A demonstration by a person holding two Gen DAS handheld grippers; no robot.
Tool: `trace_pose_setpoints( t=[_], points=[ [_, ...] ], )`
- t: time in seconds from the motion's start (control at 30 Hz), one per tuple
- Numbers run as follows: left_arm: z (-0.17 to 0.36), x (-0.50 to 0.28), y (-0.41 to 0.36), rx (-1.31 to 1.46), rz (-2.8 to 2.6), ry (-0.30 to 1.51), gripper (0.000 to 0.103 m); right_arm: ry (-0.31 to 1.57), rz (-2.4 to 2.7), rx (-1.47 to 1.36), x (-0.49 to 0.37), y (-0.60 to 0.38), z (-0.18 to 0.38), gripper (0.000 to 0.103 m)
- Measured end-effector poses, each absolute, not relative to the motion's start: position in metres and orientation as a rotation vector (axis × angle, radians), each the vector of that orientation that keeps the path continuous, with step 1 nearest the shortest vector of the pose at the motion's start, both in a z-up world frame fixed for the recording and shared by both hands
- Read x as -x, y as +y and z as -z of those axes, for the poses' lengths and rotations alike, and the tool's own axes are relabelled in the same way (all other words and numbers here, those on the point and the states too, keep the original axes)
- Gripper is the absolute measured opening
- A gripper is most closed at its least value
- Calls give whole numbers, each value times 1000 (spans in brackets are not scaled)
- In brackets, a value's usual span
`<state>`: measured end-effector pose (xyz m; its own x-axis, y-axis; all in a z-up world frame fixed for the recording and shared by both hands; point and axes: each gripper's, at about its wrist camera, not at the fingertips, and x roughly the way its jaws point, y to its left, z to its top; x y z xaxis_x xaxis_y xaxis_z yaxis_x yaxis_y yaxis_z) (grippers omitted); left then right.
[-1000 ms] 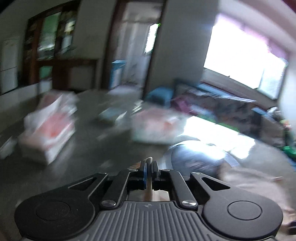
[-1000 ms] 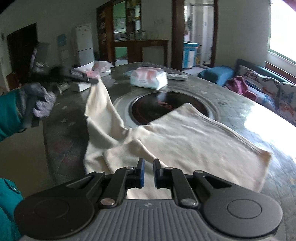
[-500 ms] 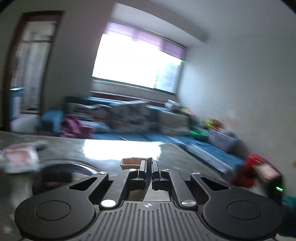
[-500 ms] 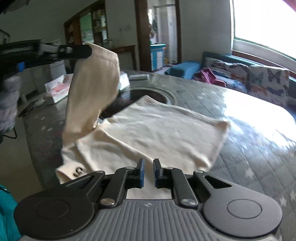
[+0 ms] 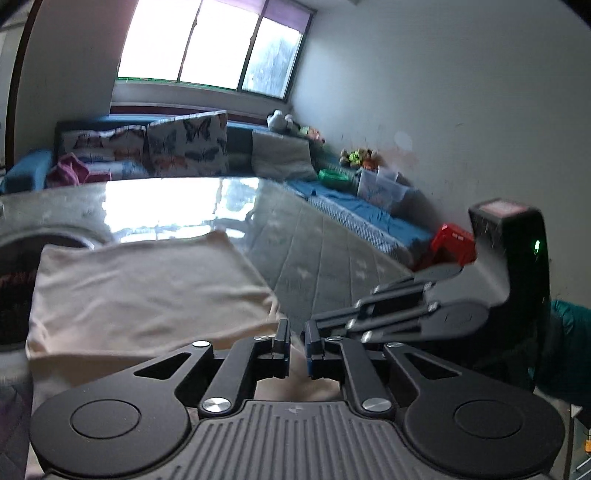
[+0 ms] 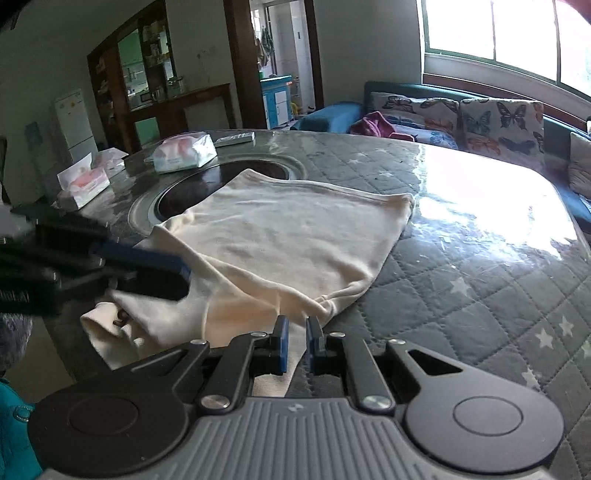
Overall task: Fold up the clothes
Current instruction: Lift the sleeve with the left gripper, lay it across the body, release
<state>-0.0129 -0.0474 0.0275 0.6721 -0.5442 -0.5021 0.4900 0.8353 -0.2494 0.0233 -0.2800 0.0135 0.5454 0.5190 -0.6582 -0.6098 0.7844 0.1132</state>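
- Only the right wrist view shows the two tissue packs point(image 6: 184, 151), the white fridge point(image 6: 75, 122) and the kitchen doorway; the left shows red box point(image 5: 452, 245).
- The left gripper point(image 5: 296, 338), jaws just opening, stands slightly spread over the cream folded garment point(image 5: 144, 291) on the grey quilted table point(image 5: 332, 258).
- The right gripper point(image 6: 295, 334) pinches the garment's near edge.
- No writing is legible.

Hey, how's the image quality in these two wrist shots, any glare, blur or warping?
Left wrist view: window blown out, its glare on the table, cloth soft with blur, walls bowed by the fisheye. Right wrist view: mostly sharp, glare patch on the table, the left tongs smeared at the left edge, window overexposed.
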Motion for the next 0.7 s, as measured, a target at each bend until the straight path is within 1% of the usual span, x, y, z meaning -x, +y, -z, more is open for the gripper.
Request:
trace_pose_setpoints(
  t=[0.03,0.1,0.2,0.23,0.37,0.53,0.7],
  points=[
    [-26,15,-42,95,577,600,22,733,-670,133,-23,-280,-14,10],
    [-23,17,-27,77,537,597,25,732,-677,118,-26,-281,-17,12],
    [-18,14,0,36,422,597,29,735,-698,96,-26,-280,-18,20],
    [-16,14,10,32,379,605,29,737,-705,90,-26,-278,-18,21],
    [-8,4,41,28,224,630,29,765,-724,93,-29,-265,-8,22],
    [0,-6,58,3,179,645,37,794,-727,84,-35,-256,3,23],
    [1,-19,65,-50,214,627,38,795,-730,105,-36,-250,4,21]
  ],
)
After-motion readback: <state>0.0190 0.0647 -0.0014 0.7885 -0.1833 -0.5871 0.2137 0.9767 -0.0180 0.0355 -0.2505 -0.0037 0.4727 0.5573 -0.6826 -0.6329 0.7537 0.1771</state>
